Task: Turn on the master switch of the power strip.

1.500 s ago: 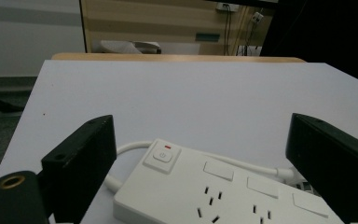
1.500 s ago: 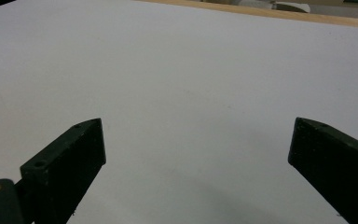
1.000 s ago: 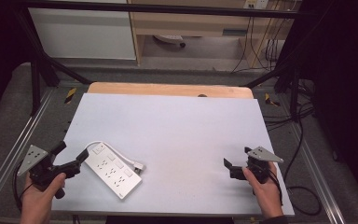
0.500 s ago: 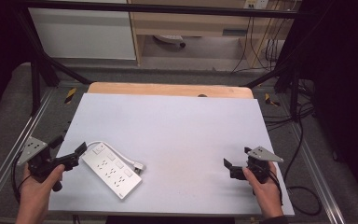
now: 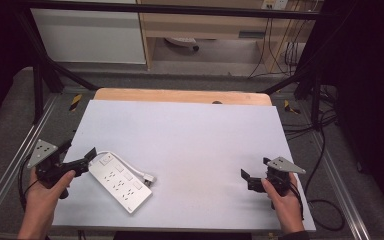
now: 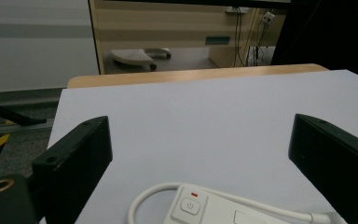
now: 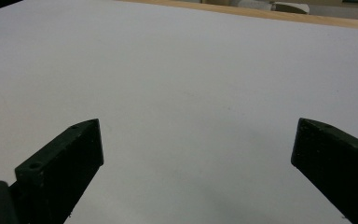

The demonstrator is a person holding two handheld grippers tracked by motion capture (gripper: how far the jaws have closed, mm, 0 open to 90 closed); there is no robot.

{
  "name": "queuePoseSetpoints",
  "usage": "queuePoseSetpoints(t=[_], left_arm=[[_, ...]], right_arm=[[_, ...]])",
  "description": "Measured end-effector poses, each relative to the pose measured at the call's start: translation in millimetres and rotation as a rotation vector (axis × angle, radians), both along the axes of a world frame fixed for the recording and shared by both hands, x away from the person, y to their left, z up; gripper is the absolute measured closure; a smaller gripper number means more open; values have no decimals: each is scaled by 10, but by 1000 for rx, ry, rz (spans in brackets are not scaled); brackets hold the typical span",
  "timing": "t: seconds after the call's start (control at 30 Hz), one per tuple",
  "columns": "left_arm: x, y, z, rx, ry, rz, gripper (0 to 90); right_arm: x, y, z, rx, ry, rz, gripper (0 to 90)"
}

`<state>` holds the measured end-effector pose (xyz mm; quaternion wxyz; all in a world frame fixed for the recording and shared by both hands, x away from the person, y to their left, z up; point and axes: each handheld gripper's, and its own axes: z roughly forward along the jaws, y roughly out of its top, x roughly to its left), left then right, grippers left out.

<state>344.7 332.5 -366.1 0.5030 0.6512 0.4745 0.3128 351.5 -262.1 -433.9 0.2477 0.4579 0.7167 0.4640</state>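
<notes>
Left tool (image 5: 82, 159) is spread wide, just off the strip's (image 5: 121, 182) switch end; strip runs diagonally toward the tabletop's near edge, so you're closest.

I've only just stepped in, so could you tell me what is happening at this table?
A person holds a claw in each hand at a white table. The left claw is open and sits right at the switch end of a white power strip, which lies flat with its cord looped beside it; nothing is gripped yet. The right claw is open too, resting apart near the table's right edge over bare surface.
</notes>
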Motion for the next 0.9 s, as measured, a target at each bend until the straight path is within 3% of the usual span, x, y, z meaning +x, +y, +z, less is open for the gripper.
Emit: queuePoseSetpoints(t=[0.5, 0.9], left_arm=[[280, -136, 28, 43, 34, 31, 69], [451, -245, -77, 76, 76, -11, 96]], right_arm=[[5, -24, -13, 17, 8, -12, 26], [7, -32, -18, 23, 13, -15, 26]])
